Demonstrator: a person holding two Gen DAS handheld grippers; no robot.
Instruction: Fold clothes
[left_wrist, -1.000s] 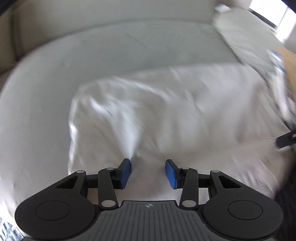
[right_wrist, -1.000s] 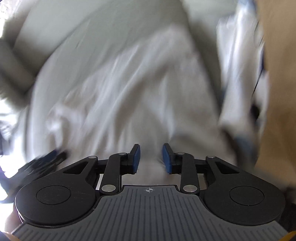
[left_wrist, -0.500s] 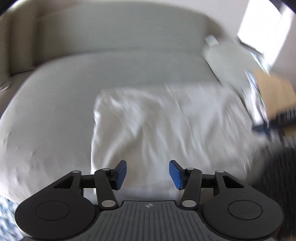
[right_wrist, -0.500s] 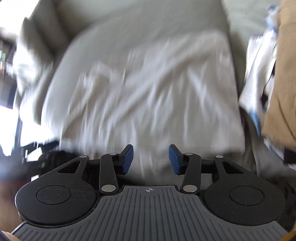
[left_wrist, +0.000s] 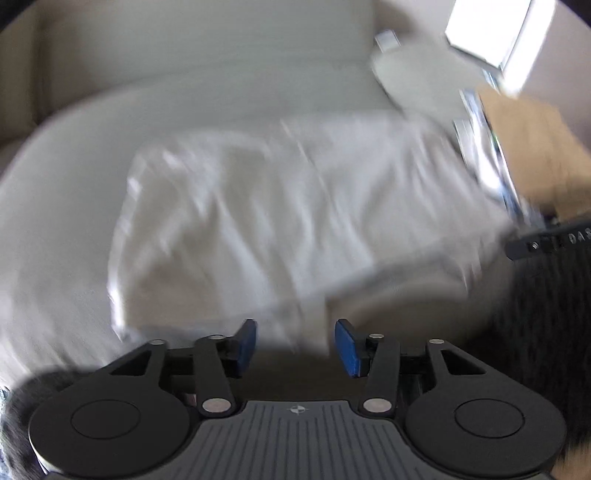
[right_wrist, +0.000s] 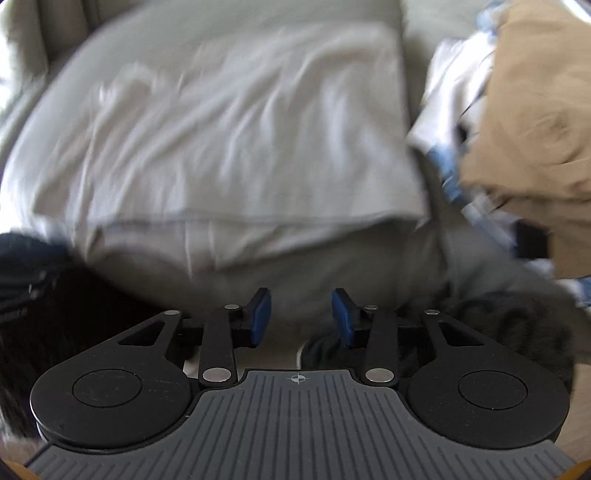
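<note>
Left wrist showing white garment (left_wrist: 295, 206) lying folded on cushion (left_wrist: 55, 221); left gripper (left_wrist: 295, 345), right gripper (right_wrist: 301, 315) released, empty; clothes pile (right_wrist: 517, 122) waiting right.

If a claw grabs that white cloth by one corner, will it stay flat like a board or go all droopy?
Probably droopy: the white cloth shows soft wrinkles and its front edge sags over the cushion. It looks thin, so likely light. The fold may fall open.
</note>
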